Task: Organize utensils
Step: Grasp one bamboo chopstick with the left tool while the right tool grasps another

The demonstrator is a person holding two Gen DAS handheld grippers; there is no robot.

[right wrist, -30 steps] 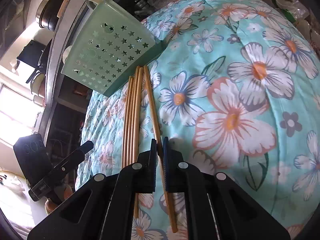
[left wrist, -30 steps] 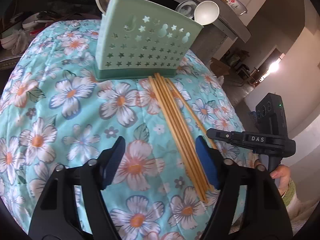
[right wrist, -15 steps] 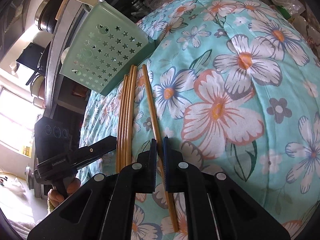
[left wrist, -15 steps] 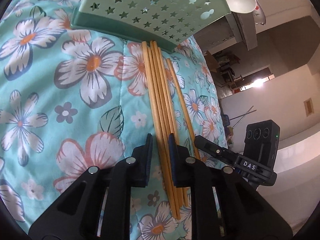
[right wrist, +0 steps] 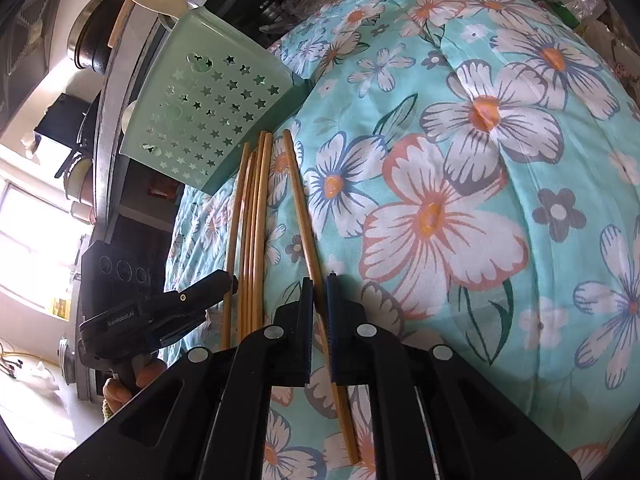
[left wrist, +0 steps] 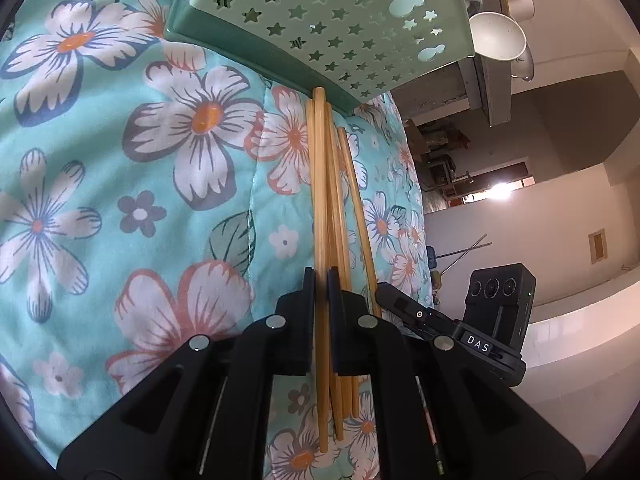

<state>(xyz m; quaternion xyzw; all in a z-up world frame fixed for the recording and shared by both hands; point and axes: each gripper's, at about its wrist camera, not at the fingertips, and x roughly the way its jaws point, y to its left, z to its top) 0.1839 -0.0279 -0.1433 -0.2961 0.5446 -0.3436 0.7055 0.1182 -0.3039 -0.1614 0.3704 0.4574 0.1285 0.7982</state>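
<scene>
Several bamboo chopsticks (left wrist: pixel 340 216) lie side by side on a floral quilt (left wrist: pixel 120 168), tips toward a mint-green star-punched utensil holder (left wrist: pixel 332 12). My left gripper (left wrist: pixel 320 280) is low over the bundle, its jaws closing tight on the leftmost chopstick (left wrist: pixel 320 176), which runs between the pads. In the right wrist view my right gripper (right wrist: pixel 319 292) is shut on a single chopstick (right wrist: pixel 298 196) lying apart to the right of the bundle (right wrist: pixel 254 220). The holder (right wrist: pixel 208 112) stands tilted beyond them. The left gripper (right wrist: pixel 216 284) shows at the bundle's left side.
A white ladle (left wrist: pixel 496 36) pokes out of the holder. A dark pot (right wrist: pixel 92 40) sits on a counter behind it. The quilt (right wrist: pixel 480 200) drops away past the chopsticks. A hand (right wrist: pixel 136 376) grips the left gripper's handle.
My left gripper dropped and rolled onto the chopstick bundle, and its wide-open jaws closed onto one chopstick. The right gripper stayed shut on its chopstick, hardly moving.
</scene>
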